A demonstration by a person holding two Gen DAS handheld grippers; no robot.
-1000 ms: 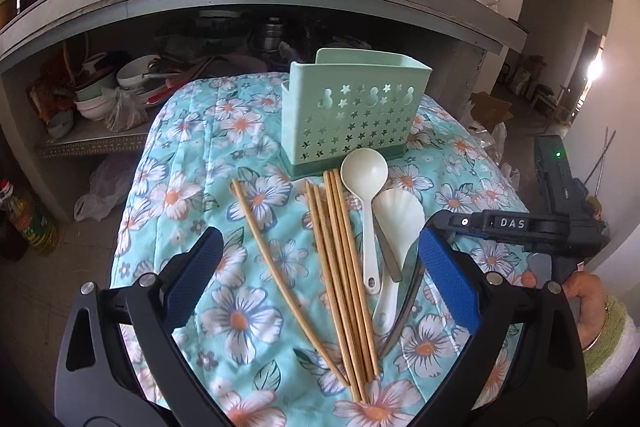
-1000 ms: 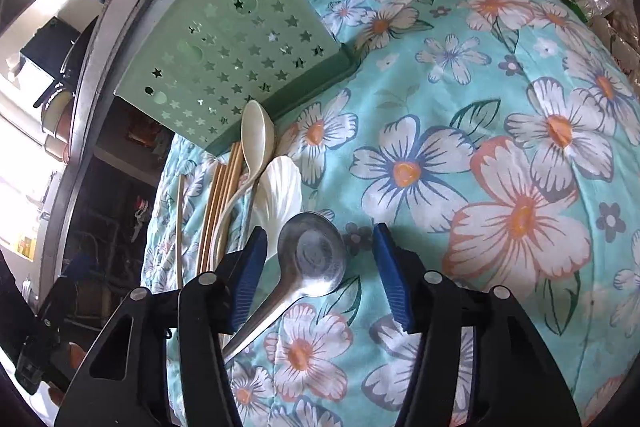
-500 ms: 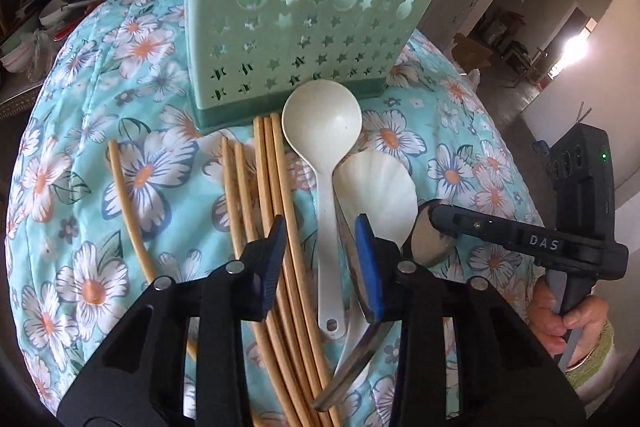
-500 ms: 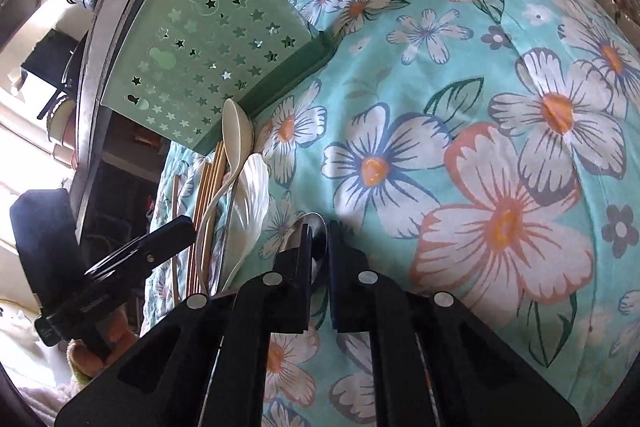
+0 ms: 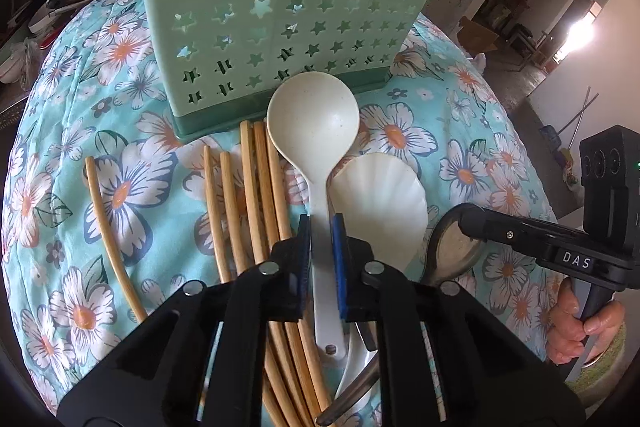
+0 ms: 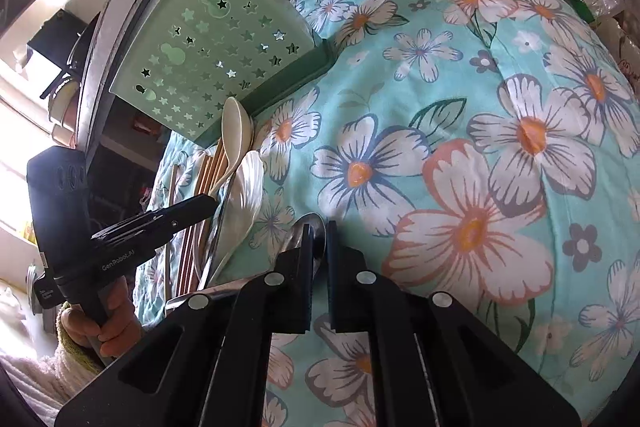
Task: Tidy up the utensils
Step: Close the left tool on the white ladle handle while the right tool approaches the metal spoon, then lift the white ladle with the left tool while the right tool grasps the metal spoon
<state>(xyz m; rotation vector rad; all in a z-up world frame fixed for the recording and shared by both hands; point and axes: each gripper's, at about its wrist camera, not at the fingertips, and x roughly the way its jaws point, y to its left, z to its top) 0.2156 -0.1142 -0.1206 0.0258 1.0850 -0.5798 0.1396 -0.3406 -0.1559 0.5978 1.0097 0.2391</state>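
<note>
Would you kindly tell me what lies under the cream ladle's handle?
Under the cream ladle handle: flowered cloth, with the white shell scoop alongside. Lower down the left hand-held gripper covers it.

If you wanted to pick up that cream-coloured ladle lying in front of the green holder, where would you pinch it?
Probably on its thin straight handle, coming from above. The cream ladle lies flat on the cloth with its wide round bowl toward the green holder; the bowl is too broad to pinch. The handle is narrow enough, and the left tool is closing across it there, beside the chopsticks.
</note>
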